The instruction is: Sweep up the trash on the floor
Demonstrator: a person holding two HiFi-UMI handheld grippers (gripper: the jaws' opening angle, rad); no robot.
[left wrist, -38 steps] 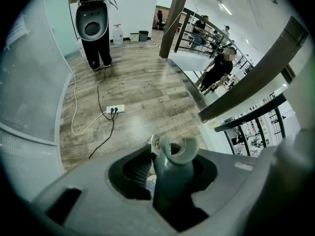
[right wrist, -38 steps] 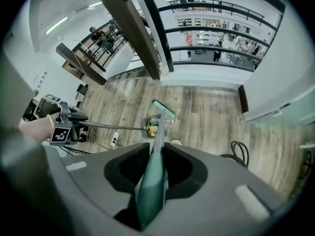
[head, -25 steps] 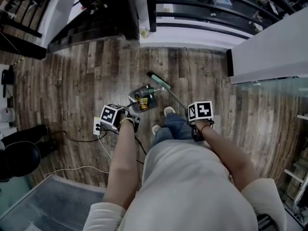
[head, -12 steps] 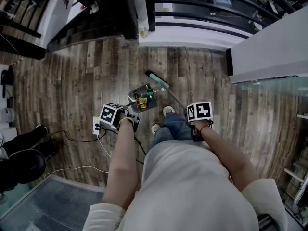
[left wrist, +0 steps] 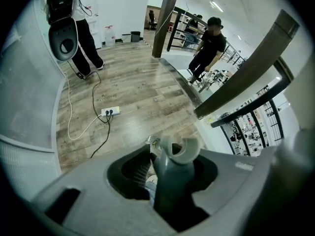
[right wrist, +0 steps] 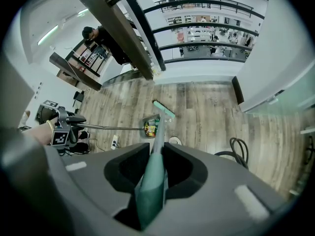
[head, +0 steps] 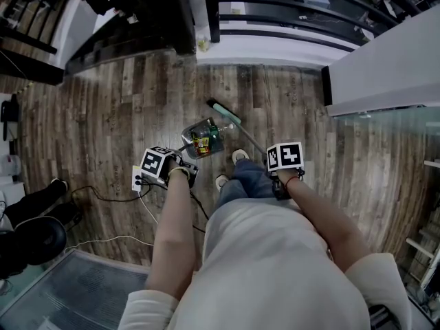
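**Two tools clamped, trash gathered in the pan**

In the head view, we see the left hand-held gripper (head: 172, 167) holding the dustpan (head: 187, 132) out ahead of the person's feet. The trash (head: 201, 144), bright wrappers and what looks like a bottle, lies inside it. The right hand-held gripper (head: 278, 172) holds the broom handle (head: 251, 139). Its long axis slants up and left, away from the person, to the teal broom head (head: 225, 113) on the wooden floor (head: 103, 115), just beyond the pan. We judge this pairing keeps the bristles guarding the pan's mouth.

In the left gripper view, the jaws are closed on the grey dustpan handle (left wrist: 173, 173), which runs straight along them. A power strip (left wrist: 110, 111) lies on the boards beyond, well apart.

In the right gripper view, the jaws are clamped on the teal handle. It points forward and down to the broom head beside the loaded pan. The dustpan's thin handle crosses almost level from the left, so the two long axes meet near the trash.
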